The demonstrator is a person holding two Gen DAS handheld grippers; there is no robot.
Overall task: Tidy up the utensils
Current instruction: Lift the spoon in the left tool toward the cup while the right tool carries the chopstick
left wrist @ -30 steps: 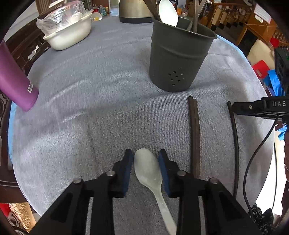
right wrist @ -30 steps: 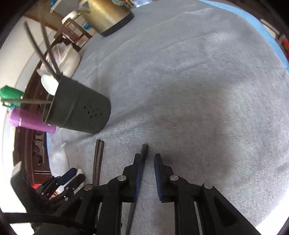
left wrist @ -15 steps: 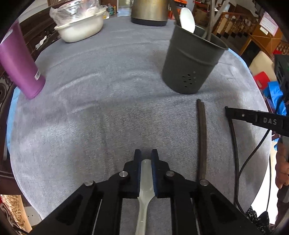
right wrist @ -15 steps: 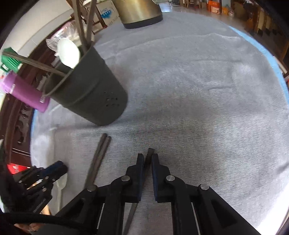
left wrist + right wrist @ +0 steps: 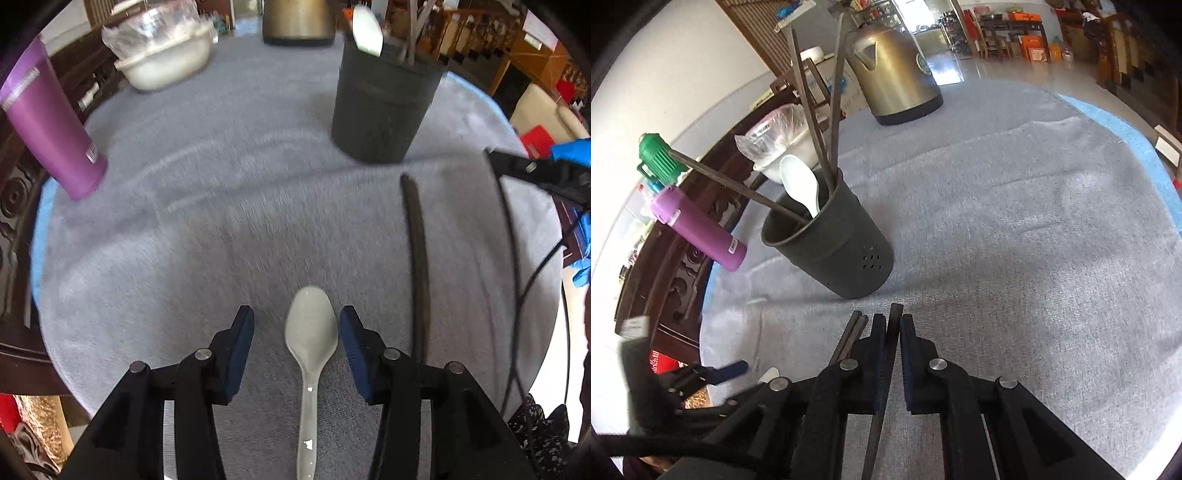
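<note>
My left gripper [image 5: 297, 325] stands wide open over the grey cloth [image 5: 221, 240]. The white spoon [image 5: 311, 354] lies on the cloth between its two blue pads [image 5: 240, 354], bowl forward, handle running back toward 6 o'clock. Neither pad touches the spoon; there is a gap on each side.

From the left camera, the dark holder [image 5: 382, 110] stands at about 1 o'clock, well apart from the spoon. Another white spoon [image 5: 366, 31] sticks out of it, together with some dark chopsticks. A pair of chopsticks [image 5: 415, 258] lies on the cloth at about 2 o'clock, to the right of my open gripper. The purple bottle [image 5: 51, 122] is at 10 o'clock, the covered bowl [image 5: 164, 55] at 11 o'clock, and the kettle [image 5: 297, 20] at 12 o'clock.

My right gripper [image 5: 894, 325] is closed almost fully on one single chopstick [image 5: 892, 328]. The stick passes between the fingers and its tip comes out a little in front of them, pointing to 12 o'clock. From the right camera, the holder [image 5: 842, 247] is just ahead, at about 11 o'clock, and the chopstick pair [image 5: 849, 339] lies just beside my left finger. I cannot tell if the held chopstick is lifted from the cloth.
</note>
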